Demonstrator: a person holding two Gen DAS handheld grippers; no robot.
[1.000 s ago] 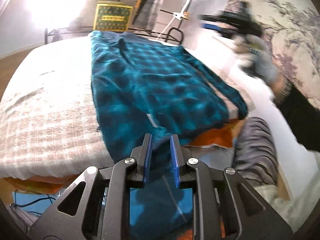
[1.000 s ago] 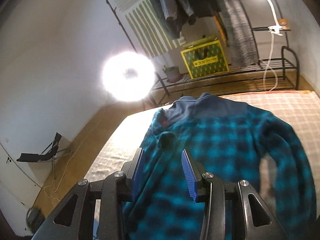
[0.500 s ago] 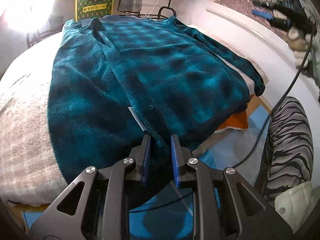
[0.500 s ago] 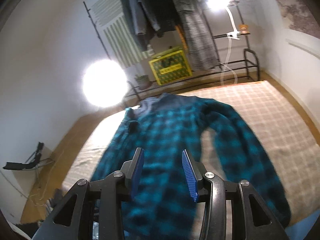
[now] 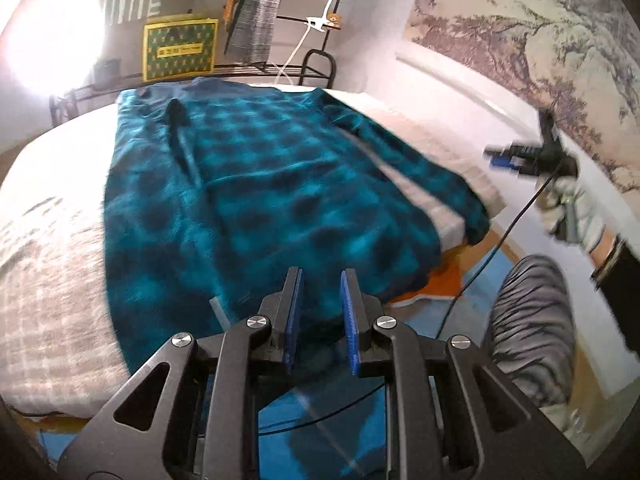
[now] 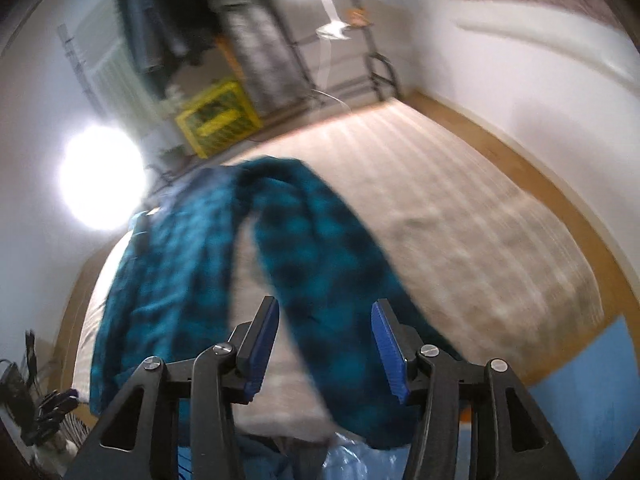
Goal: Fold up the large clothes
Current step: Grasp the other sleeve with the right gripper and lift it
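Bright lamps wash a bedroom whose bed (image 5: 48, 248) carries a pale checked cover; a teal plaid shirt (image 5: 256, 200) lies spread on it, hem hanging over the near edge; the left hand-held gripper (image 5: 320, 312) is clamped on that hem; the right hand-held gripper (image 6: 326, 344), jaws just widening and gripping nothing, hovers over one sleeve (image 6: 320, 260), blurred.

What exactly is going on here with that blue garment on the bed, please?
A person is folding a teal plaid fleece top spread on the bed. The left claw is clamped on its near hem. The right claw, jaws just opening and gripping nothing, is lined up on the sleeve at the bed's edge.
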